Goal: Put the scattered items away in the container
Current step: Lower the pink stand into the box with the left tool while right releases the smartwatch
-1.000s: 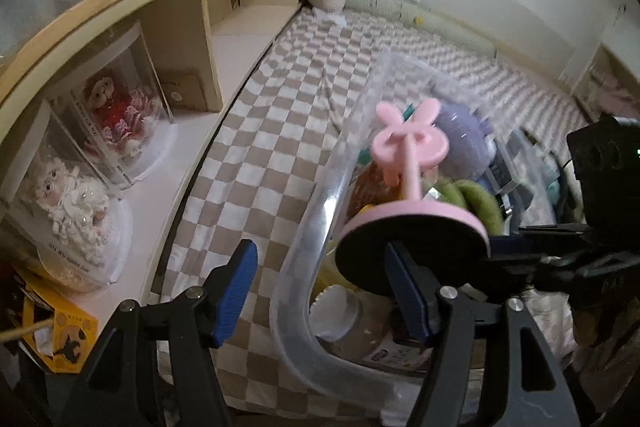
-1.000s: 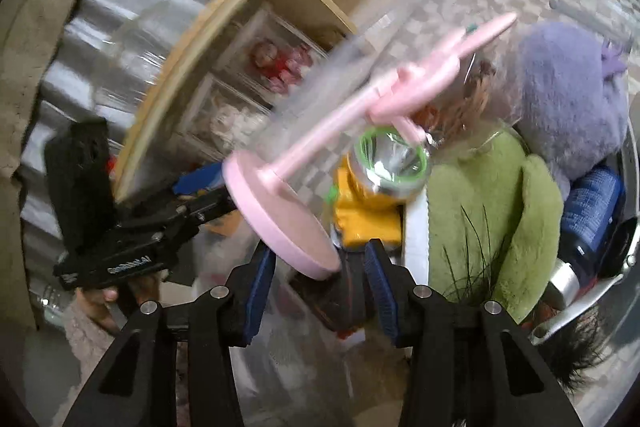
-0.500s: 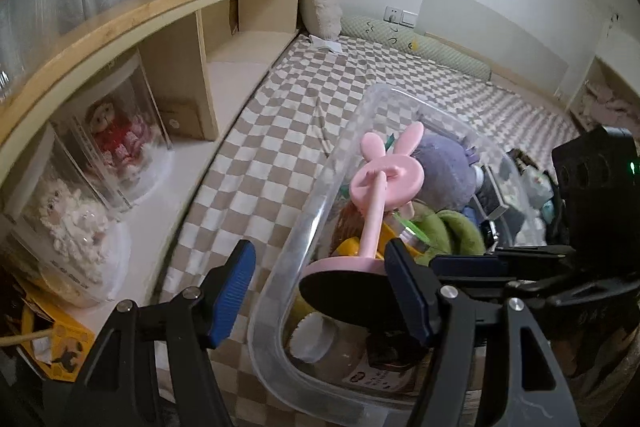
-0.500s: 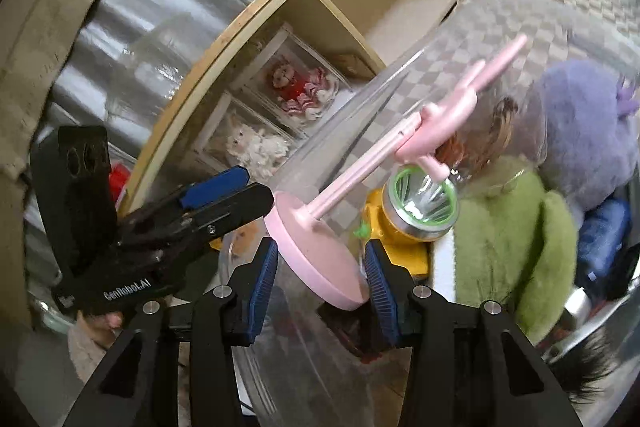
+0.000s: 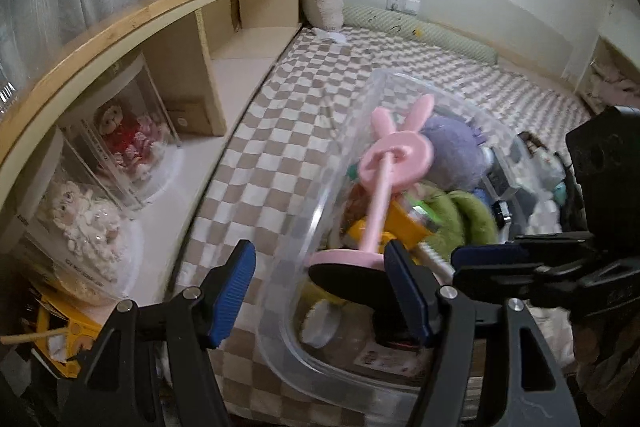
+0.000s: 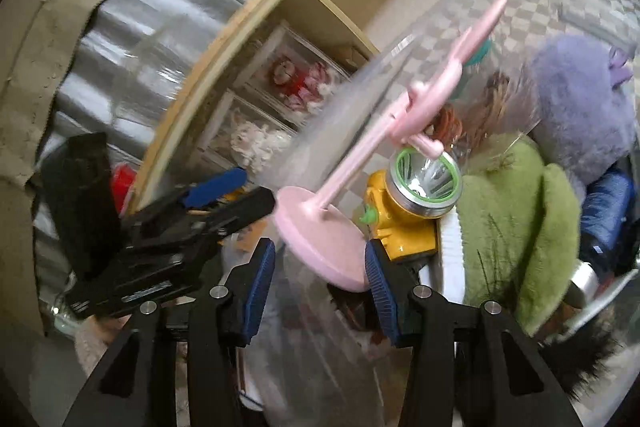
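Held the pink bunny stand (image 6: 360,163) by its round base in the right gripper (image 6: 320,267), pads clamped on either side of the disc. Tilted the stem up toward 1 o'clock, ears over the far wall of the clear container (image 5: 288,343). Hovered the base just above the pile inside, not yet set down. Left the left gripper (image 5: 318,291) with jaws apart, empty, straddling the near wall of the container on the checked bed (image 5: 280,131).

Risks, as a judgement: could have tipped on release, top-heavy and resting on soft plush, and leaned out over the rim. Could have caught the disc on the wall if lowered at this slant. Could have knocked the left gripper's inner finger, sitting right beside the base.

From the right wrist view: showed the pads on the disc, the yellow flashlight (image 6: 424,183) with its green-ringed lens at 3 o'clock of the base, the green plush (image 6: 516,211) and purple plush (image 6: 580,107) further right. Hid the container's near rim in blur.

From the left wrist view: gave the whole curve of that rim, the bunny head face-on, and open bed out to 12 o'clock. Showed the right gripper only side-on at 3 o'clock, grip partly masked.
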### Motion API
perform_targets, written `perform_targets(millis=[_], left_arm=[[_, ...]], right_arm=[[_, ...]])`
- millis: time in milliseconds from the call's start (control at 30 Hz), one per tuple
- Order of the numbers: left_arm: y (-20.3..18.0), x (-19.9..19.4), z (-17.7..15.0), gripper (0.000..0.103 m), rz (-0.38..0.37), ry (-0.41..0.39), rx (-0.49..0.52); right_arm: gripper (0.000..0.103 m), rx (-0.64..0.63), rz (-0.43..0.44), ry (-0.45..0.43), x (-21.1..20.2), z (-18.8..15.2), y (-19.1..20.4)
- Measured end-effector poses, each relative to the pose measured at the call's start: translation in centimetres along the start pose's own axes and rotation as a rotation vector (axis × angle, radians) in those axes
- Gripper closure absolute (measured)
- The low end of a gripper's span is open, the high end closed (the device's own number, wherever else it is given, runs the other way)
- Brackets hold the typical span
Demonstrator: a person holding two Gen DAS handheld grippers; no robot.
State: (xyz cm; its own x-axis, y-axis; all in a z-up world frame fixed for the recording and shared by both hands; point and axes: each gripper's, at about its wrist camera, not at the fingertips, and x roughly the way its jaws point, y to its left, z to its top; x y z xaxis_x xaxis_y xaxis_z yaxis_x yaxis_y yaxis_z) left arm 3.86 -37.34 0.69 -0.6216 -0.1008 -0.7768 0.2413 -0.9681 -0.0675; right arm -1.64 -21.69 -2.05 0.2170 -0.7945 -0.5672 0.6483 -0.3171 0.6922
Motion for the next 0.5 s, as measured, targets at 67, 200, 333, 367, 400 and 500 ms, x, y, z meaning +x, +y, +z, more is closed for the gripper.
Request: perform_targets(millis=[67,200,333,367,400,500], left_arm=[[-0.7,-0.9,0.2,0.037,-0.021,-0.017,-0.007],[-2.3,-2.7,0.5,0.019,-0.045,-0.063,-0.015],[-4.1,-5.1,0.4,0.001,-0.049,-0.153,-0.038],[-4.6,-5.6,0.4,0.0,-0.052,-0.168,-0.042],[-5.1,-6.2,0.4,0.0,-0.055,-0.18,-0.044],[-6.8,-7.4,0.2,0.0,-0.052,-0.202,-0.031]], right_arm=[[0.054,-0.037,-0.016,-0.025,-2.0,-0.3,0.8],[0.017,-0.081,-0.06,-0.087,-5.3,-1.3,1.8],[0.0,-0.118,-0.076,-0.178,-8.4,-2.3,2.8],[0.0,-0.131,-0.086,-0.184,-9.2,-2.5,3.1],[0.0,-0.142,-0.096,-0.193,-9.7,-2.5,3.3],[0.0,-0.18,-0.135,-0.226,-11.4,-3.0,4.0]])
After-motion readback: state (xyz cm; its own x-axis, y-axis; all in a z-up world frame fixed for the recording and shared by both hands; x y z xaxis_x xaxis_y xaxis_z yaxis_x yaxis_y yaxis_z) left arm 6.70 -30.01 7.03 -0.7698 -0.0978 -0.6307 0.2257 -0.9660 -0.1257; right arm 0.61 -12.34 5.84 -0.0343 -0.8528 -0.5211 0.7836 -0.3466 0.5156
